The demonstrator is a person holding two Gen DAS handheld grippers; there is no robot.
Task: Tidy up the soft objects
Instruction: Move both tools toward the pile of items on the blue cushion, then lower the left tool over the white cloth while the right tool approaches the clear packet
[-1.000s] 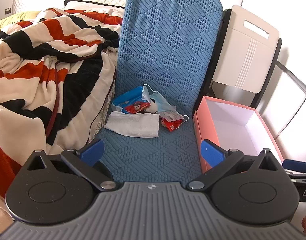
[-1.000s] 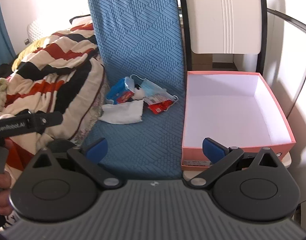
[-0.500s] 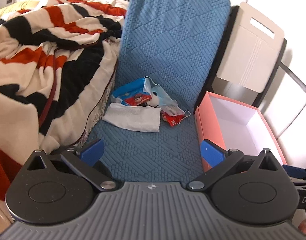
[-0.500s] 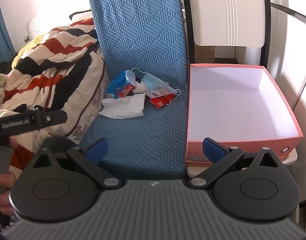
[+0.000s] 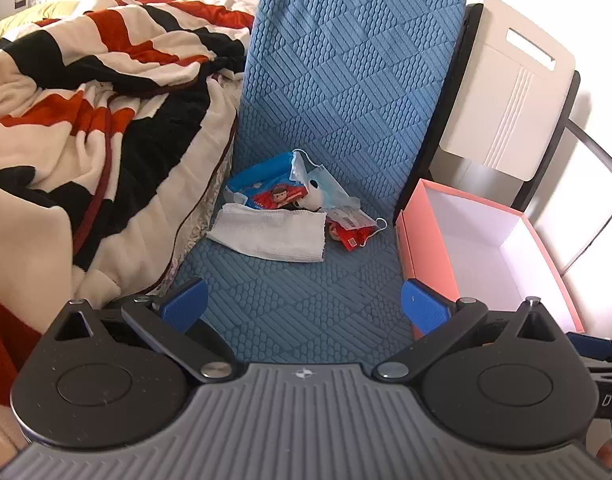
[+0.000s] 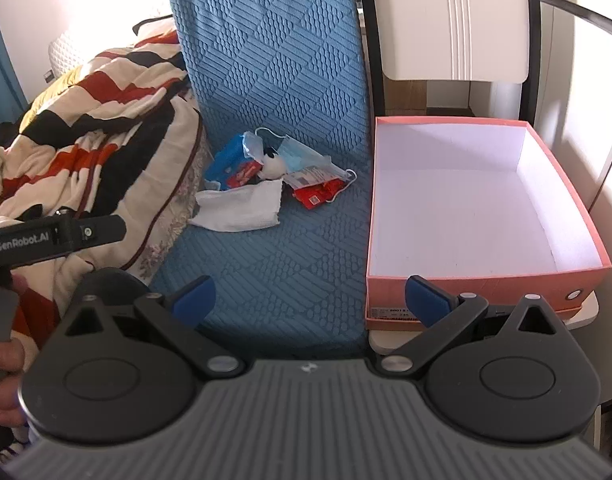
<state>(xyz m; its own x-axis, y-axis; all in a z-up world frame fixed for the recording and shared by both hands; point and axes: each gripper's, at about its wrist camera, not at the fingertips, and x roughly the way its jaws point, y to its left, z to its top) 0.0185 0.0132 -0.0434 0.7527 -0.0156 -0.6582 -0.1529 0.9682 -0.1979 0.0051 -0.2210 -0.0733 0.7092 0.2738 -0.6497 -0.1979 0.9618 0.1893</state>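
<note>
Okay, both my grippers, left gripper [image 5: 304,300] and right gripper [image 6: 311,294], hang spread and empty over the blue mat [image 5: 306,300]. White towel [image 5: 268,234] lies flat, long axis left-right, touching the wipes pack [image 5: 266,190], face mask [image 5: 317,188] and red packet [image 5: 355,236]; pink box [image 6: 465,280] sits beside the mat.

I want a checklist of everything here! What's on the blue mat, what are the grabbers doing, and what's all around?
Surface: blue textured mat, bent up at the back.
Job's things: folded white cloth, light-blue face mask, small black-and-white plush toy, heaped together; open pink cardboard box with nothing inside.
Clutter: blue wipes pack, red snack packet.
Grippers: left gripper open; right gripper open; both short of the pile.
Cables: nothing seen.
Surroundings: striped red, black and cream blanket; white plastic chair back.
</note>
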